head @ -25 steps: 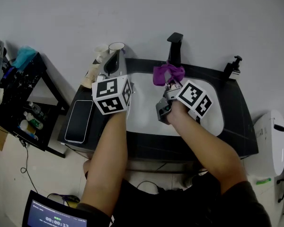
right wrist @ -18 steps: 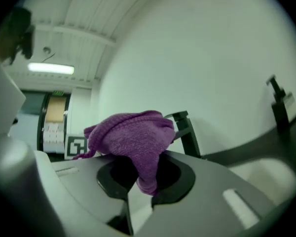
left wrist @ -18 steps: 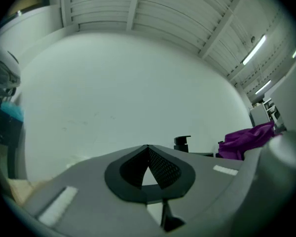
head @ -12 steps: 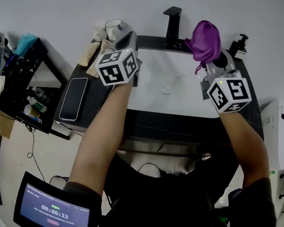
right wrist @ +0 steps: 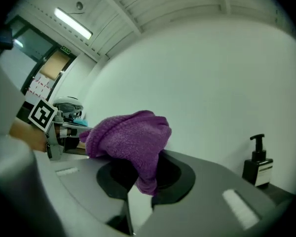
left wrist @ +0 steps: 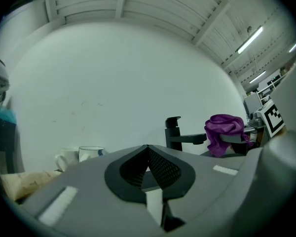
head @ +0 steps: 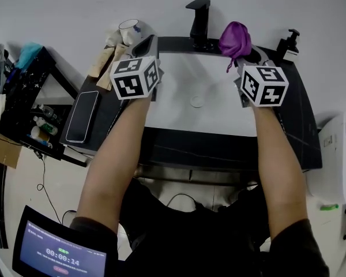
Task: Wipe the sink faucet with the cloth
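Observation:
The black faucet (head: 199,16) stands at the back rim of the white sink (head: 219,117). My right gripper (head: 245,52) is shut on the purple cloth (head: 235,38), which bunches up just right of the faucet, apart from it. In the right gripper view the cloth (right wrist: 130,142) spills over the closed jaws of that gripper (right wrist: 144,174). My left gripper (head: 149,41) hovers over the sink's left edge, shut with nothing in it. The left gripper view looks past its tip (left wrist: 147,151) to the faucet (left wrist: 173,135) and the cloth (left wrist: 226,132).
A black soap dispenser (head: 289,45) stands at the back right of the dark counter (head: 300,143). A white cup (head: 128,29) and a mug are at the back left, with a phone (head: 82,116) lying on the counter's left. A cluttered shelf (head: 23,114) stands further left.
The right gripper lifted the cloth out of the basin's middle, swung right, then came back beside the faucet. The left gripper rose and moved toward the back left.

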A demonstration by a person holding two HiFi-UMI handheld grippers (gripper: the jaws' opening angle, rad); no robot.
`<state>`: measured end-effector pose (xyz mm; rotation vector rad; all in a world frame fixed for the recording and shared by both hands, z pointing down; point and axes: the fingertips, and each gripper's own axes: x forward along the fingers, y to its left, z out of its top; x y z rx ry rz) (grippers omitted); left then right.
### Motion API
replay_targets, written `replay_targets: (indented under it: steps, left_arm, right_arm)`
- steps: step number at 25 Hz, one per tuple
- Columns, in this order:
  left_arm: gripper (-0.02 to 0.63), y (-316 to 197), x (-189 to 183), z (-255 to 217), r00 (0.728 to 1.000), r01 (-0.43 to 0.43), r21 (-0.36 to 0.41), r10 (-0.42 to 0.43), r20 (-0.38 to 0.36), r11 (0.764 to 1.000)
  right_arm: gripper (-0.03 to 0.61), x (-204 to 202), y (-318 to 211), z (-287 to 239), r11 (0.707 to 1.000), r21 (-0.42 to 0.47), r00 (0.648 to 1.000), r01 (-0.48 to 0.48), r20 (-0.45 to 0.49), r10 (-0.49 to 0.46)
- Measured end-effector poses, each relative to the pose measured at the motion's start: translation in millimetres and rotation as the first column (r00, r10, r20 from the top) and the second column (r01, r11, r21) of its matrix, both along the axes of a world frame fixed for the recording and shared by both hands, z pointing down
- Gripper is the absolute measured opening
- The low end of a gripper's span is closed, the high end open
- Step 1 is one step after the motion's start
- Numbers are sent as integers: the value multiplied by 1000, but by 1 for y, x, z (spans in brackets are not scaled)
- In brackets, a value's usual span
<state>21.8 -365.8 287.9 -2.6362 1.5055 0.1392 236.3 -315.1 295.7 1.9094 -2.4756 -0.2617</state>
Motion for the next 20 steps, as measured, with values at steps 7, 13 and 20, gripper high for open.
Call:
replay_targets:
  steps: [7, 13, 20]
  left_arm:
    - [17, 3, -1, -1, 1000, -1, 6, 1, 19, 1000]
    - [17, 5, 4, 1, 997, -13, 18, 11, 71, 1000]
    - [17, 4, 4, 4, 997, -17, 6, 17, 71, 1000]
  right_arm:
    - [58, -22, -10, 30, 996, -89, 992, 15, -120, -26]
    - [58, -20, -9, 30, 996, -86, 992, -27, -126, 16]
    - [57, -18, -8, 27, 996, -79, 994, -41, -104, 33]
